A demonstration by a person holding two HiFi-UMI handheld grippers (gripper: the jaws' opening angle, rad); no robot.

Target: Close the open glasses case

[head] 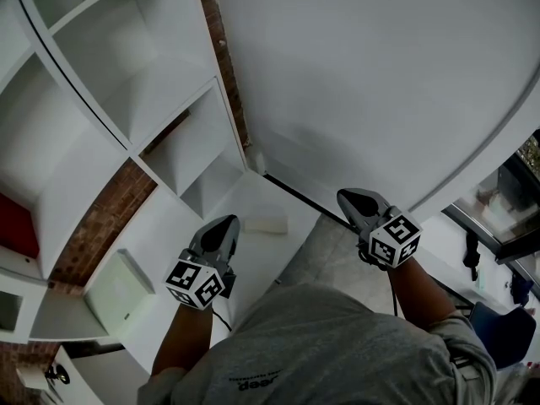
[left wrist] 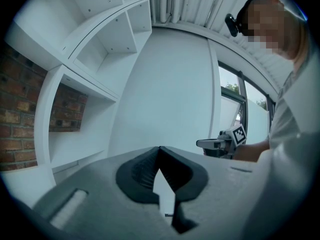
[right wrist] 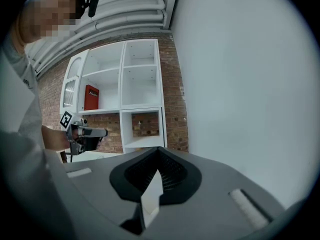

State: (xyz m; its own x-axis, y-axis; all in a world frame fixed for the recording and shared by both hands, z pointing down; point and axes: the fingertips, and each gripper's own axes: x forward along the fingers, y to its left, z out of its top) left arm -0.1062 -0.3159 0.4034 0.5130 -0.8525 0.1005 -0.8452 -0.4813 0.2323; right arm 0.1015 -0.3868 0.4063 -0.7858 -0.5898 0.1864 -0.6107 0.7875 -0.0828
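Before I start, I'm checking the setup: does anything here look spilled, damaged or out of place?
Nothing looks spilled, broken or askew. The white shelves are tidy, and a small white box lies flat on the counter. The left gripper and the right gripper are both shut and empty.

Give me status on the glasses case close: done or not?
Done: probably the close itself. The small white case on the white surface lies flat with no lid standing up, though it is too small to be sure. In hand: nothing. The left gripper and right gripper are both shut, empty and held clear of the case. Left: likely only a check.
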